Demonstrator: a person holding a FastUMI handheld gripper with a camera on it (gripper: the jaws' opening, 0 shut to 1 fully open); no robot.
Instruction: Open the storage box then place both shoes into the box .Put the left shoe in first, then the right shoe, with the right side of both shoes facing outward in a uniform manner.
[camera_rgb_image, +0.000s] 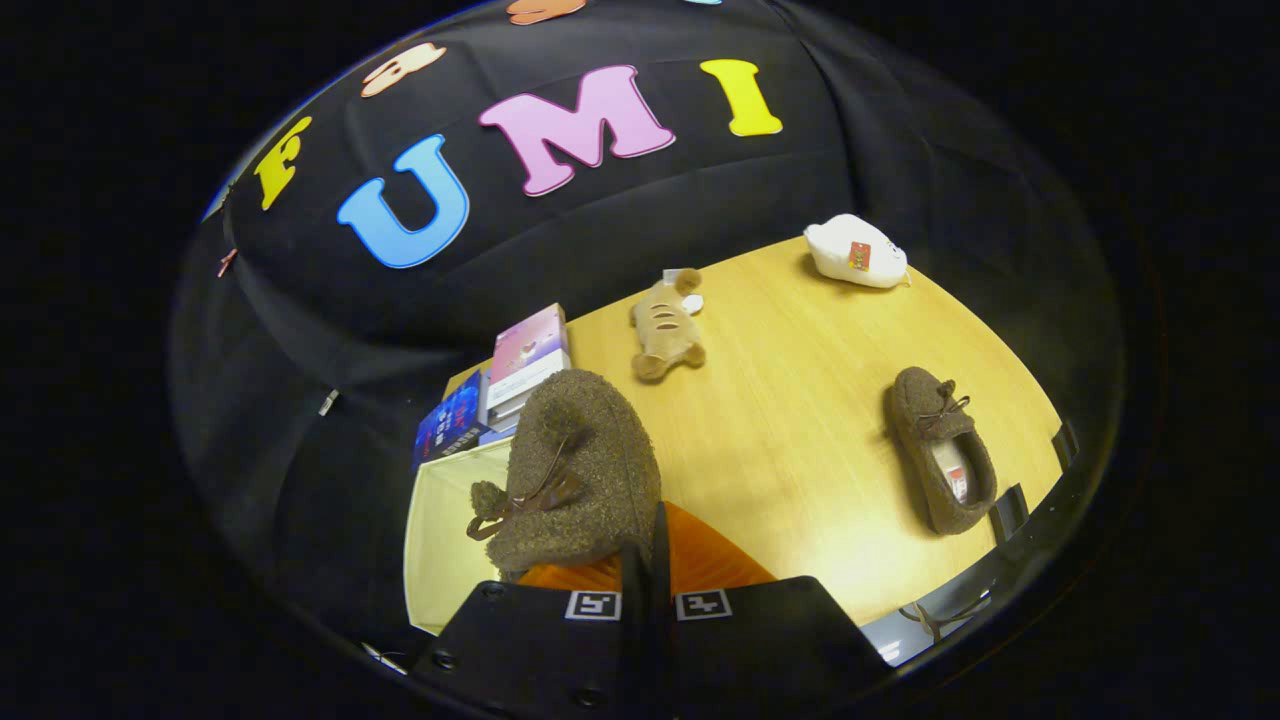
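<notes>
My gripper (648, 565) is shut on a brown fuzzy shoe (580, 470), which hangs from the fingers with its toe pointing away and its lace bow toward the left. Under the shoe lies the pale yellow inside of the open storage box (440, 530), to the left of the fingers. The second brown shoe (940, 460) lies on the wooden table (790, 400) off to the right, opening up, with a label inside it.
A stack of books (515, 375) stands just beyond the box. A tan plush toy (668, 325) lies mid-table beyond the held shoe. A white plush item (856, 252) sits at the far right corner. Black clips (1010, 510) grip the table's right edge.
</notes>
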